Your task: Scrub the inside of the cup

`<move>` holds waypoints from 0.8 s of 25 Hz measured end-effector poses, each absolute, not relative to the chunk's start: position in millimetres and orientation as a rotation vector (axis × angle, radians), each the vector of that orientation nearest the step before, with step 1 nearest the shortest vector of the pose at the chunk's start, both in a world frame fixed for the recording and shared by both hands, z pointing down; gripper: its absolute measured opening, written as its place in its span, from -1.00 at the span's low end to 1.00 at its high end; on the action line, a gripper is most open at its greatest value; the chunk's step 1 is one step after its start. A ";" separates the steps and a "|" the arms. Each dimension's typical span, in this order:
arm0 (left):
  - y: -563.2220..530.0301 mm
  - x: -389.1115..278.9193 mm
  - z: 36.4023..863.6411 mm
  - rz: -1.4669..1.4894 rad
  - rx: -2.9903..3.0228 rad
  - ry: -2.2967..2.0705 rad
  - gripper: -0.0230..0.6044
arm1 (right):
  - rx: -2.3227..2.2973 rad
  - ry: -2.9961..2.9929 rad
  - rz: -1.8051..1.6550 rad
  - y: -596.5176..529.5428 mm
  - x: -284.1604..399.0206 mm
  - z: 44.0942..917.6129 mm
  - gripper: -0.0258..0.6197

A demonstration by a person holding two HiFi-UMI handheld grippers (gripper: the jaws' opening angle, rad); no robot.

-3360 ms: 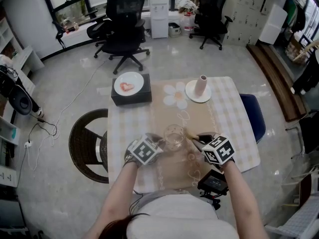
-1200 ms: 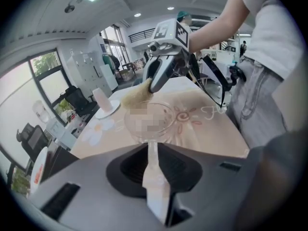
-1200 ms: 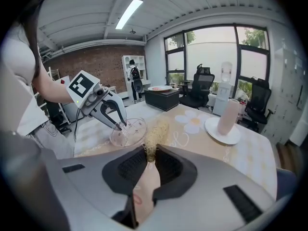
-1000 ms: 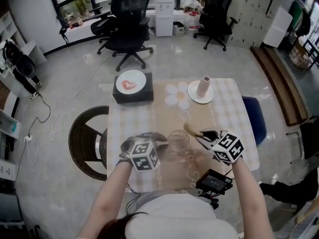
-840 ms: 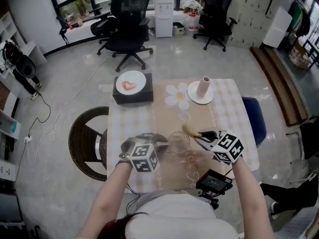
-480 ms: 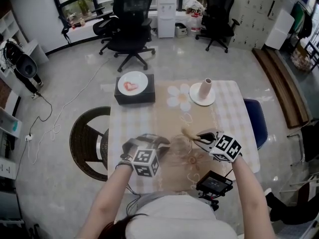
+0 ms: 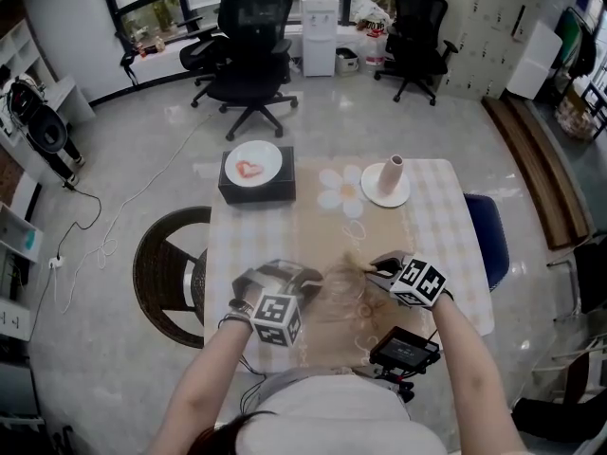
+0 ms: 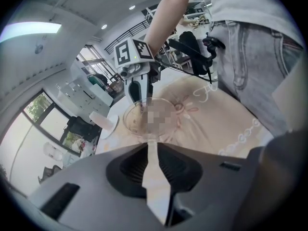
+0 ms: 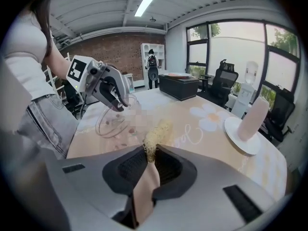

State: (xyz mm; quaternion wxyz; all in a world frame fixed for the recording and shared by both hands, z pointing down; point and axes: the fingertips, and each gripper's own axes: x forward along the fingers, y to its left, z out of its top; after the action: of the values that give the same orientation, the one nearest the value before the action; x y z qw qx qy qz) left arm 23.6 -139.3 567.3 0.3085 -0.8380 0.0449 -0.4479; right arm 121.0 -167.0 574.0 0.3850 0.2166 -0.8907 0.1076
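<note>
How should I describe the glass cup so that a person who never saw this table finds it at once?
On the checked table, look at the near edge, between the two hand-held grippers. The cup is the only clear glass thing there: the left gripper pinches its rim and the right gripper holds a straw-coloured scrubber beside it, while the far vase is opaque pink.

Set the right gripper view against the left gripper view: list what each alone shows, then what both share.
Right gripper view alone: the scrubber plainly, clamped in its own jaws, and the left gripper shut on the glass cup's rim. Left gripper view alone: the right gripper at the cup's mouth. Both: the cup, the floral tablecloth, the vase on its plate.
</note>
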 end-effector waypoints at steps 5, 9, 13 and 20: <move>-139.7 23.5 566.9 -1.181 -2.204 0.113 -0.74 | 0.604 -2.265 0.290 -171.1 124.9 579.8 -0.76; -139.3 23.2 567.2 -1.180 -2.204 0.105 -0.74 | 0.647 -2.334 0.260 -175.4 126.3 556.1 -0.76; -139.7 23.0 566.3 -1.180 -2.207 0.104 -0.74 | 0.647 -2.401 0.172 -177.3 123.0 522.1 -0.76; -140.0 23.1 566.7 -1.175 -2.201 0.101 -0.74 | 0.547 -2.428 0.015 -164.2 111.2 492.4 -0.76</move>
State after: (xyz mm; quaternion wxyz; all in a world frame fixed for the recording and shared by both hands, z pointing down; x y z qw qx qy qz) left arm 23.1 -140.0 566.7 0.3166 -0.8361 0.0385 -0.4462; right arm 111.2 -164.2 492.4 0.3208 0.2080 -0.9240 0.0057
